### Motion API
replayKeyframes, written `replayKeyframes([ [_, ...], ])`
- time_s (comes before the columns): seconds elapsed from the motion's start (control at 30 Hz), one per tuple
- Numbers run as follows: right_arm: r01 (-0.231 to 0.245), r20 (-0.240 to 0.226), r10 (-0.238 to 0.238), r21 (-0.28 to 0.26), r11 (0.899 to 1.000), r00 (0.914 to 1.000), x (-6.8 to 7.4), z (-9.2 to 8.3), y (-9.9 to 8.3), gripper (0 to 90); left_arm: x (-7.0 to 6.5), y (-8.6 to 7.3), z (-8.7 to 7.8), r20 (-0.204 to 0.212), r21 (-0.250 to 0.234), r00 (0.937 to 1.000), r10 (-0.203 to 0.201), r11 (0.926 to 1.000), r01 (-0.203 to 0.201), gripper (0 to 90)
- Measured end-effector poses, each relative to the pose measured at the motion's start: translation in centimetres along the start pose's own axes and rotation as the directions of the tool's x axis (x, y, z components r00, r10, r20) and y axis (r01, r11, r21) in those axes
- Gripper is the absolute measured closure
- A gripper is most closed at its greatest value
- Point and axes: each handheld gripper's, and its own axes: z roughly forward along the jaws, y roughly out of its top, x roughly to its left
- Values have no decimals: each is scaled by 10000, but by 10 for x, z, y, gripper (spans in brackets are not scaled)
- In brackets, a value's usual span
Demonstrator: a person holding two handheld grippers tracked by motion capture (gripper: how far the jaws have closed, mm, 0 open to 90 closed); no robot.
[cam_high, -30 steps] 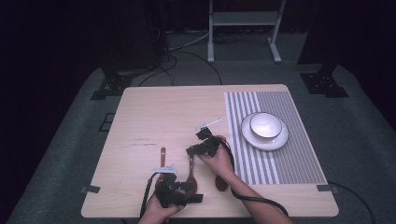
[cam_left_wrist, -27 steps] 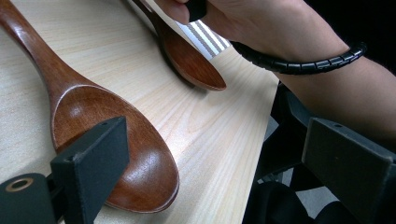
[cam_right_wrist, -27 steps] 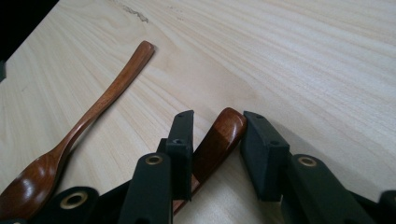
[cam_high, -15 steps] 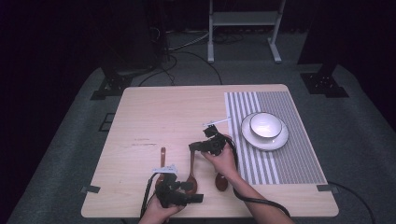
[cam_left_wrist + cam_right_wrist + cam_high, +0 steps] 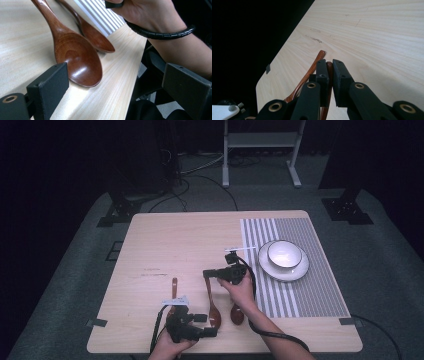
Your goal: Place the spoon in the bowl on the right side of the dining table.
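Right hand-held gripper (image 5: 329, 75) newly clamped (spoon handle (image 5: 329, 68))

My right gripper (image 5: 210, 273) sits ahead of my left one, out toward the middle of the table, its jaws having just been closing; in the right gripper view they stand nearly together, pinching a thin handle between the pads. My right hand (image 5: 239, 289) wraps its body, forearm running back to the near edge, a black coiled cable around the wrist. My left gripper (image 5: 212, 325) rests behind it near the edge, jaws spread wide and gripping nothing, my left hand (image 5: 170, 347) behind it.
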Motion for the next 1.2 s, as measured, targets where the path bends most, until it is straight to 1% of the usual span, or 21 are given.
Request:
replayKeyframes([
  [0.07, -56, -69, 55, -59, 10000, 10000, 0, -3, 1, 837, 0, 0, -1, 16, -141, 10000, -20, 9999, 20, 60],
  [0.1, -177, -212, 173, -166, 9997, 9996, 0, -8, 3, 837, 0, 0, -1, 14, -157, 10000, 4, 9999, -4, 60],
  [0.13, -177, -212, 173, -166, 9997, 9996, 0, -8, 3, 837, 0, 0, -2, 10, -185, 10000, 15, 9998, -15, 60],
  [0.2, -328, -406, 315, -316, 9990, 9987, -2, -14, 6, 837, 0, 1, -2, 19, -196, 10000, 51, 9998, -51, 59],
  [0.27, -320, -425, 305, -366, 9988, 9986, -2, -16, 6, 837, -1, 1, -2, 12, -258, 10000, 47, 9997, -47, 60],
  [0.3, -399, -476, 375, -514, 9979, 9982, -4, -22, 8, 837, -1, 1, -3, 4, -266, 10000, 37, 9996, -37, 59],
  [0.37, -418, -474, 392, -557, 9976, 9981, -4, -24, 9, 837, -1, 1, -3, 1, -264, 10000, 30, 9996, -30, 60],
  [0.53, -391, -209, 375, -826, 9958, 9991, -8, -39, 13, 837, -1, 1, -3, -31, -296, 10000, 80, 9995, -81, 60],
  [0.6, -412, -182, 398, -834, 9957, 9990, -8, -41, 14, 837, -1, 1, -3, -46, -317, 10000, 64, 9995, -65, 59],
  [0.77, -392, -2, 394, -1082, 9934, 9992, -12, -54, 17, 837, -1, 1, -4, -78, -386, 10000, 54, 9992, -57, 59],
  [0.87, -466, 123, 485, -1253, 9910, 9987, -14, -62, 20, 837, -1, 1, -4, -110, -401, 9999, 84, 9992, -88, 59],
  [0.93, -444, 167, 469, -1296, 9906, 9988, -15, -63, 21, 837, 0, 1, -4, -119, -417, 9999, 77, 9991, -82, 59],
  [0.97, -484, 230, 520, -1379, 9893, 9984, -16, -68, 23, 837, 0, 1, -4, -118, -435, 9999, 63, 9990, -68, 59],
  [1.0, -484, 230, 520, -1379, 9893, 9984, -16, -68, 23, 837, 0, 1, -4, -103, -423, 9999, 52, 9991, -56, 59],
  [1.07, -435, 355, 492, -1482, 9880, 9982, -17, -73, 26, 837, 0, 1, -3, -76, -428, 10000, 7, 9991, -10, 59],
  [1.2, -490, 574, 596, -1701, 9842, 9966, -20, -85, 32, 837, 0, 1, -3, -83, -399, 10000, 47, 9992, -51, 59],
])
